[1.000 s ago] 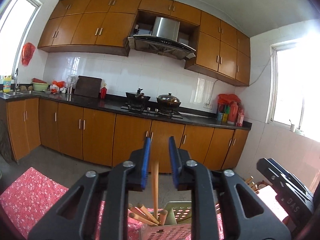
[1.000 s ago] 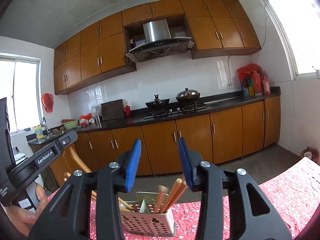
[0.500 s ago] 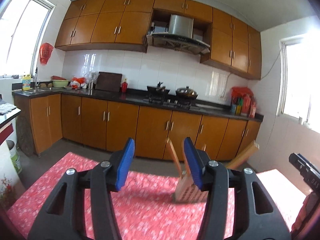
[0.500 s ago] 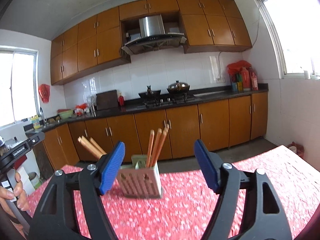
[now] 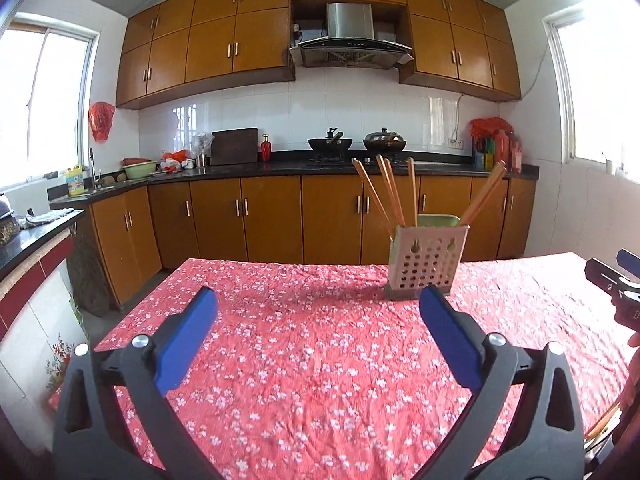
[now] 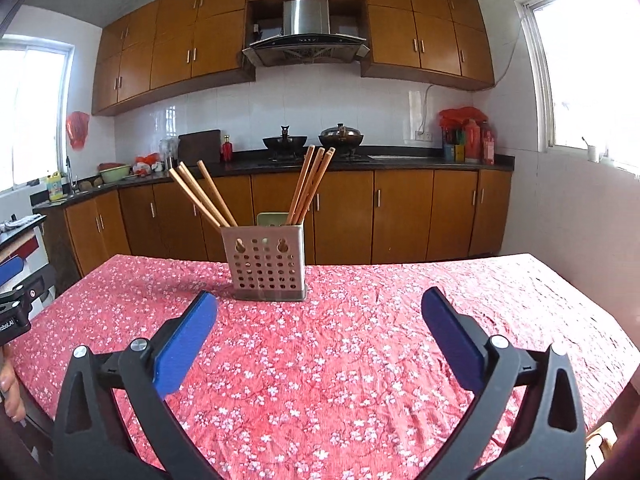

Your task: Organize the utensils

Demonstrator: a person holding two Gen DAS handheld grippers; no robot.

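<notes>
Kitchen: wooden cabinets, black counter, range hood, two pans on the stove behind. Foreground surface: table [image 6: 360,380] under a red floral cloth.

Item 1, utensil holder [image 6: 266,266]: perforated pale plastic caddy, upright on the cloth toward the table's far edge; the landmark for what follows. Judged light and liable to slide or tip if knocked.

Item 2, chopsticks [image 6: 310,186]: wooden, standing in the holder in two fanned groups, one leaning left, one leaning right, tops well above the rim. Exact count uncertain. Judged stiff, light, smooth and apt to roll; best taken across the upper shaft, clear of the rim, with pads square to the stick.

Item 3, left gripper [image 5: 318,326]: on the near side of the holder and to its left, well apart from it. Jaws have just been opening and stand fully wide; nothing between them.

Item 4, right gripper [image 6: 318,326]: on the near side of the holder, slightly to its right, well apart from it. Jaws have just been opening, fully wide, empty.

Loose utensils on the cloth: none visible in either view.
</notes>
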